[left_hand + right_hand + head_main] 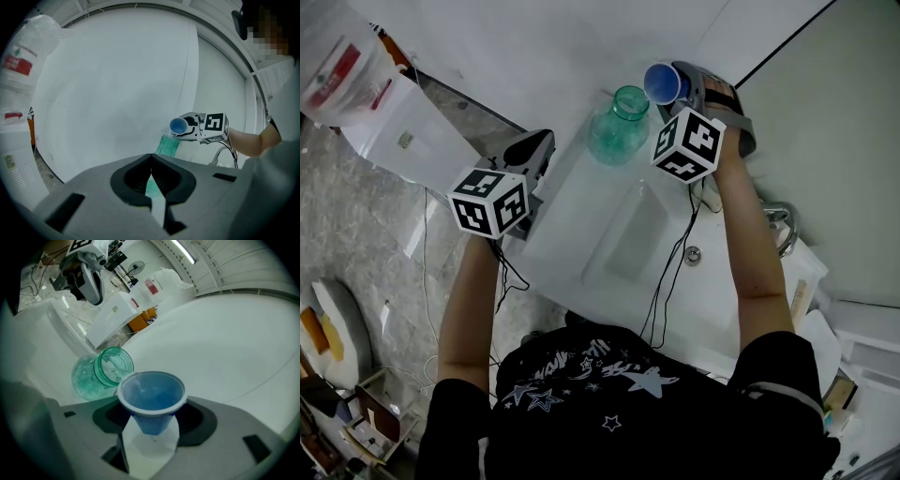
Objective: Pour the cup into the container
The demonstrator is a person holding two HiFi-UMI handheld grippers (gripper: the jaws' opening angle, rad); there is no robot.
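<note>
A small blue cup (pixel 666 82) is tipped on its side with my right gripper (pixel 680 86) shut on it. Its mouth faces left, just above the open mouth of a green glass jar (pixel 619 127) standing on the white counter. In the right gripper view the blue cup (pixel 151 399) sits between the jaws, its rim beside the jar (pixel 101 371). I cannot tell whether anything is left in the cup. My left gripper (pixel 530 150) hovers left of the jar, shut and empty. From the left gripper view the jar (pixel 168 144) and the cup (pixel 178 125) show ahead of it.
The jar stands at the far end of a white sink basin (pixel 628 234), with a metal faucet (pixel 783 225) on the right. A plastic bag with a red label (pixel 337 75) and a white box (pixel 117 317) lie off to the left. Cables hang from both grippers.
</note>
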